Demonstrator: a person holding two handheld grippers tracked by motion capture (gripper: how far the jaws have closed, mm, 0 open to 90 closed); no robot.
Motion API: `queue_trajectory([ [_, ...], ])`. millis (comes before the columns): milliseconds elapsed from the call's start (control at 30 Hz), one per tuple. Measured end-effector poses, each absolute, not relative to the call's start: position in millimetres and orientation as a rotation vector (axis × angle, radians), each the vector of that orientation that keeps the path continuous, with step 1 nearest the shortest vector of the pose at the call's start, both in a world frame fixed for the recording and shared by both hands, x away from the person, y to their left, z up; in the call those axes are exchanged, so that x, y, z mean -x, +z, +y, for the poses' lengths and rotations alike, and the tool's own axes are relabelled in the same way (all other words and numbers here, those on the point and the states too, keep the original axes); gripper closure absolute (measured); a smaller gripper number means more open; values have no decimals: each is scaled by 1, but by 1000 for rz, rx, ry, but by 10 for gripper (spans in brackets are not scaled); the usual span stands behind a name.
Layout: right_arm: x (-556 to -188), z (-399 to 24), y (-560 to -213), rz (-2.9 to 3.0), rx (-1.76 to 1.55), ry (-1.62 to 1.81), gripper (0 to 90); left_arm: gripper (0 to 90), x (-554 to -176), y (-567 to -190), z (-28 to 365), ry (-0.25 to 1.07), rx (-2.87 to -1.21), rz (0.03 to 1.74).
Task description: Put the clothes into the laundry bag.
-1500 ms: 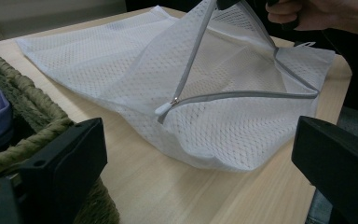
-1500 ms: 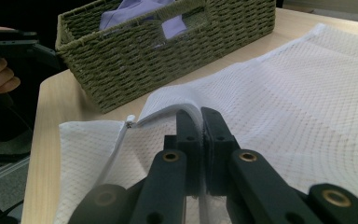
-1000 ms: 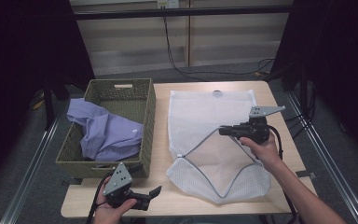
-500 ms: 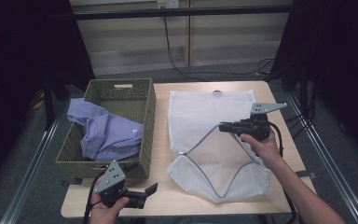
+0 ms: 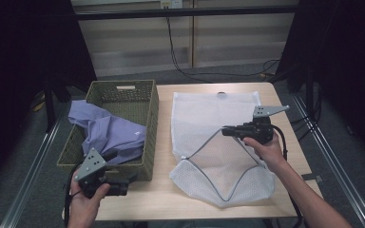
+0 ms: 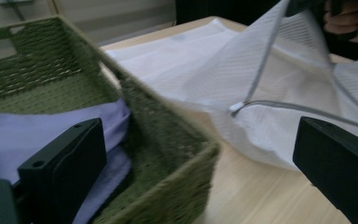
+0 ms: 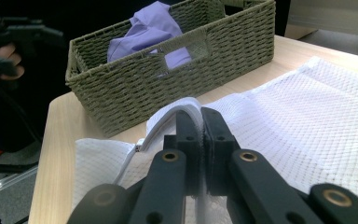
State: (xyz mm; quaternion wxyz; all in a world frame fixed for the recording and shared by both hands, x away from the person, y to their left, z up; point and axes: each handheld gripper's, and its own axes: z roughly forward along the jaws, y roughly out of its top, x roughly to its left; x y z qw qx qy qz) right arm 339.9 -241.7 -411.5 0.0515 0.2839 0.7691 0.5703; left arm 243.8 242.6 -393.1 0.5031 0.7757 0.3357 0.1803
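High view: right gripper clamps the zipper edge of the white mesh laundry bag on the wooden table, lifting it so the mouth gapes; the bag's long axis runs away from the person, mouth nearest them. Left gripper view: left gripper jaws apart, empty, at the green woven basket with the lilac shirt. Right gripper view: jaws pinched on the rim.

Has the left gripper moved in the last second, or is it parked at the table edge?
Yes. The left gripper has shifted left along the table's near edge, now at the wicker basket's front wall.
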Motion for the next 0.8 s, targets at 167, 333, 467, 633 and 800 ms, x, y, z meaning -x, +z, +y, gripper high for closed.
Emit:
queue_trajectory([
  [167, -339, -241, -411, 2345, -858, 1727, 870, 31, -264, -381, 259, 413, -1859, 799],
  [333, -339, -242, -412, 2344, -859, 1725, 870, 33, -287, -371, 267, 442, -1866, 820],
  [467, -339, -242, -412, 2347, -858, 1727, 870, 35, -302, -369, 268, 458, -1884, 817],
  [633, -339, -242, -413, 2347, -858, 1726, 870, 42, -318, -365, 265, 471, -1936, 821],
  [800, -339, -241, -414, 2347, -866, 1723, 870, 55, -338, -364, 267, 460, -1994, 866],
])
